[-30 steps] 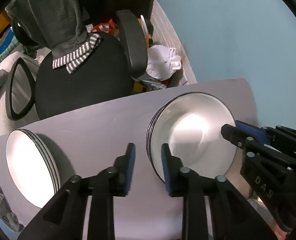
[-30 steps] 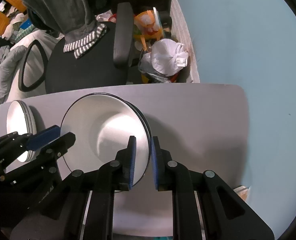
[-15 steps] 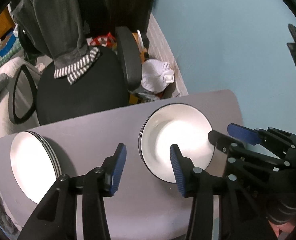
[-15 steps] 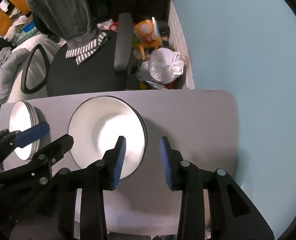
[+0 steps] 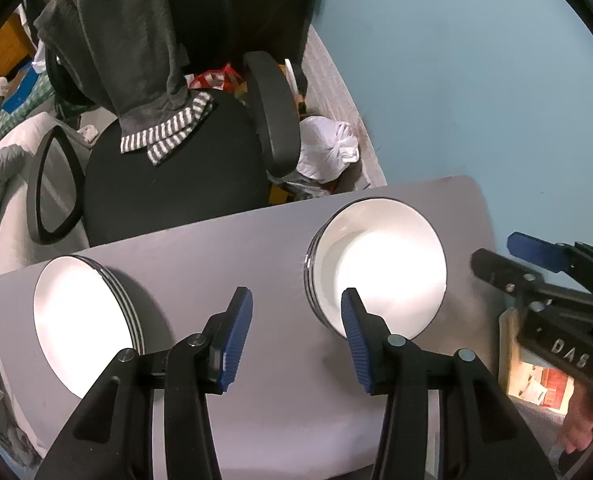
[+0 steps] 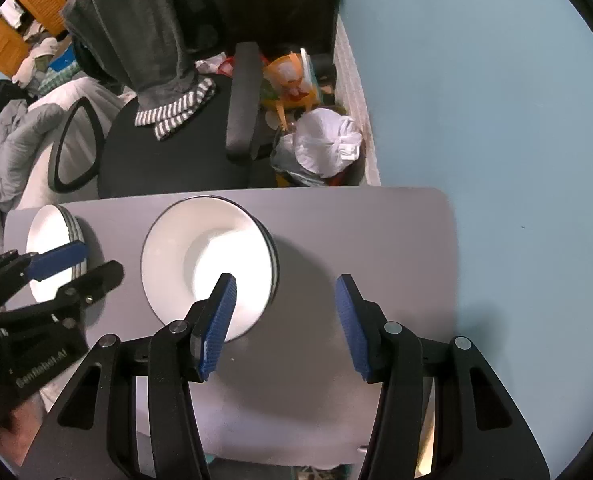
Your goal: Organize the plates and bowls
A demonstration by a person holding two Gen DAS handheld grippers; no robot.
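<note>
Bowls (image 5: 376, 276), stacked on the grey table (image 5: 280, 392), sit between both claws: the left gripper (image 5: 296, 336) hangs just beside their near-left rim, gaping and empty; the right gripper (image 6: 286, 320), jaws opening, empty, hangs off their near-right rim. Plates (image 5: 80, 320) lie left of the bowls.

Stacked bowls (image 5: 376, 268) right, plates (image 5: 84, 320) left (white)

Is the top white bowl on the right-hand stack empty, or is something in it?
Empty. The top white black-rimmed bowl shows only its bare glossy inside in both wrist views, sitting upright on its stack on the grey table.
</note>
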